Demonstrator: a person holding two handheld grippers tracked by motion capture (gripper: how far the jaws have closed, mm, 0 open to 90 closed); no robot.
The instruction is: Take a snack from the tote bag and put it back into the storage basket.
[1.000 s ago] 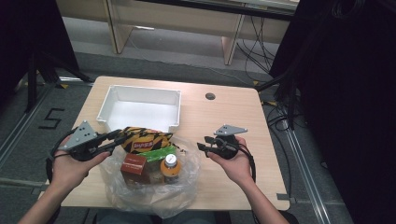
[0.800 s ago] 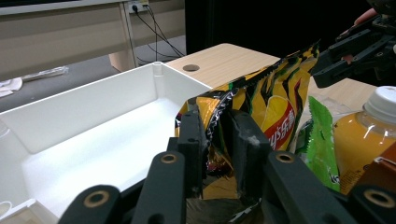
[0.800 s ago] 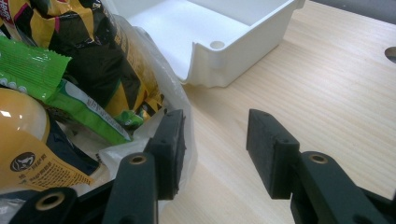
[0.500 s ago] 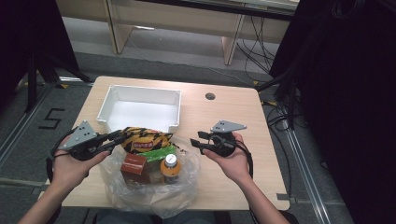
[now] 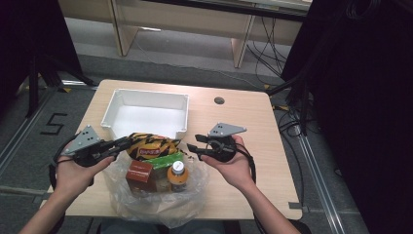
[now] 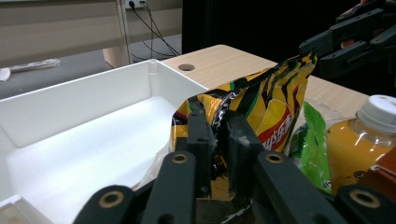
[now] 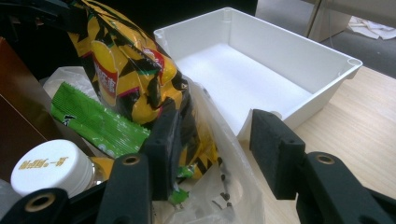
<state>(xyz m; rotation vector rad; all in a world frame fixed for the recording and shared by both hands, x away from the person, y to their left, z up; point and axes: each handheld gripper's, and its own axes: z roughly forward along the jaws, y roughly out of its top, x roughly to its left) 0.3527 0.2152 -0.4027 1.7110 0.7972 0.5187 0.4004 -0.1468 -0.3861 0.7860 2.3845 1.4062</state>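
Our left tool [image 5: 122, 144] has just been closing, and its two black jaws now pinch one end of the yellow and black chip bag [image 5: 148, 146], clamped on the crinkled foil as the left gripper view shows [image 6: 215, 140]. The chip bag [image 6: 261, 107] sits at the top of an open clear plastic bag [image 5: 146, 202] on the counter [image 5: 253, 122], above a green packet [image 5: 165, 160], a brown box [image 5: 139, 173] and an orange bottle [image 5: 178, 174]. Our right tool [image 5: 191, 146] hovers just beside the bag's other end, its jaws apart with nothing pressed between them [image 7: 212, 135]. The bag's long axis runs across from left tool to right tool. The white tray [image 5: 146, 114] lies just beyond it, away from us, so we judge the coming move is a lift up and forward, led by the left hand.
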